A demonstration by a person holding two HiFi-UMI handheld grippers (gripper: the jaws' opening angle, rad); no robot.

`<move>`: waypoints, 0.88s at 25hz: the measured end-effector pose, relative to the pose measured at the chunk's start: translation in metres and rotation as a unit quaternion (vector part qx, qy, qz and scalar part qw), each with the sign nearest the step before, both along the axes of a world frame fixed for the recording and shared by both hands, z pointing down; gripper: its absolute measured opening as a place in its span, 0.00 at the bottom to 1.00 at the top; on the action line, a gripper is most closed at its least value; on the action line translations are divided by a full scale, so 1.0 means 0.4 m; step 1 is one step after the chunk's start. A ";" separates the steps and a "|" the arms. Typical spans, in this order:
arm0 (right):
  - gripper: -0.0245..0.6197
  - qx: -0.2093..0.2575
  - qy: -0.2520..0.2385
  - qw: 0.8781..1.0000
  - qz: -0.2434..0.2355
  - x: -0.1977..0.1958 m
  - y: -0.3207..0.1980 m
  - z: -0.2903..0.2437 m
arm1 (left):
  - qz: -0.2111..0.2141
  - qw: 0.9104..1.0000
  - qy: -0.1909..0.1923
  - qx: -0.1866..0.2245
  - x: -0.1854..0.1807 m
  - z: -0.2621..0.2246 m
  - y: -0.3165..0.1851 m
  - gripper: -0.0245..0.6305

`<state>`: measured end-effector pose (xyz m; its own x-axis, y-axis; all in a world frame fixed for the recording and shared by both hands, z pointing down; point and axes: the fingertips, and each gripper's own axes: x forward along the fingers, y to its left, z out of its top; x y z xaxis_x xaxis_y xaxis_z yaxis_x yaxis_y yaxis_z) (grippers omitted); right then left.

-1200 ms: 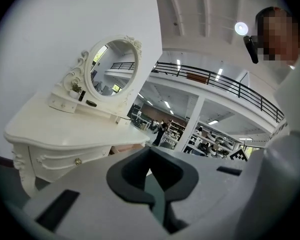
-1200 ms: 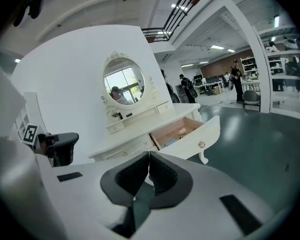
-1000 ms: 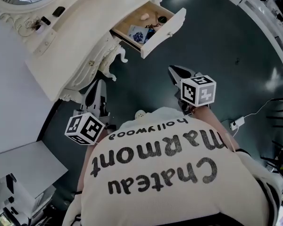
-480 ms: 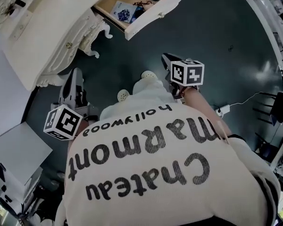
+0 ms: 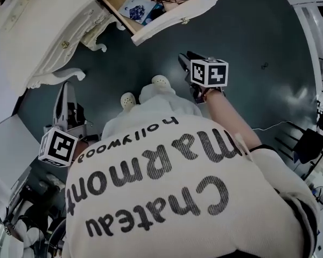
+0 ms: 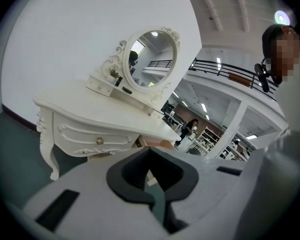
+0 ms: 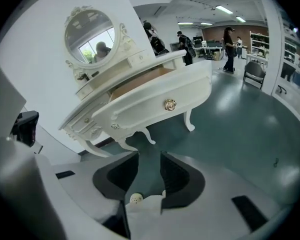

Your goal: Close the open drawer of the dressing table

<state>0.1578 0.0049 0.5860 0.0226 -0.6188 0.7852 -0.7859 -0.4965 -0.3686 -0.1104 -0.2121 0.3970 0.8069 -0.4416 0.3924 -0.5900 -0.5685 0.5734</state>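
**Open drawer, both grippers held short of it**

The dressing table (image 5: 48,31) is cream-white with a carved, scrolled apron and curved legs. An oval mirror (image 7: 89,36) in an ornate frame stands on its counter. Its drawer (image 5: 177,16) is pulled well out at the top of the head view. The white front panel has a curved edge and a small gold rosette knob (image 7: 170,104), and the inside is bare pale wood. A blue printed packet (image 5: 134,7) lies in the drawer beside a few small dark items too small to identify. The drawer's rear is cut off by the frame edge.

The right gripper (image 7: 149,161) points toward the drawer front from well apart. Its jaws have just been opening and now stand wide. Only the glossy dark teal floor (image 5: 258,42) shows between the ribbed black pads. A marker cube (image 5: 209,72) with black-and-white squares sits on top of it.

The left gripper (image 5: 63,93) hangs near the table's carved leg on the other side of the person. Its jaws are together at the tips and grip nothing, and its own marker cube (image 5: 58,147) shows below.

The person's pale shirt (image 5: 167,198) fills the lower head view. Its dark lettering, seen upside down, reads "Chateau Marmont" with "hollywood" in smaller type. Two pale perforated shoes (image 5: 161,81) stand on the floor between the grippers. The hall behind the table is too small and distorted to make out in detail.
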 end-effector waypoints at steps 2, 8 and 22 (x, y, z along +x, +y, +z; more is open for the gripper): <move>0.28 -0.002 0.003 1.000 -0.020 0.027 -0.024 0.009 | -0.010 1.000 0.000 0.006 0.018 -0.007 -0.007 0.05; 0.31 -0.002 0.017 0.999 -0.048 0.125 -0.092 0.018 | -0.074 0.997 0.004 -0.013 0.015 -0.002 -0.021 0.05; 0.31 -0.005 0.035 0.996 -0.083 0.252 -0.187 0.022 | -0.136 0.991 0.009 -0.015 0.037 -0.002 0.002 0.05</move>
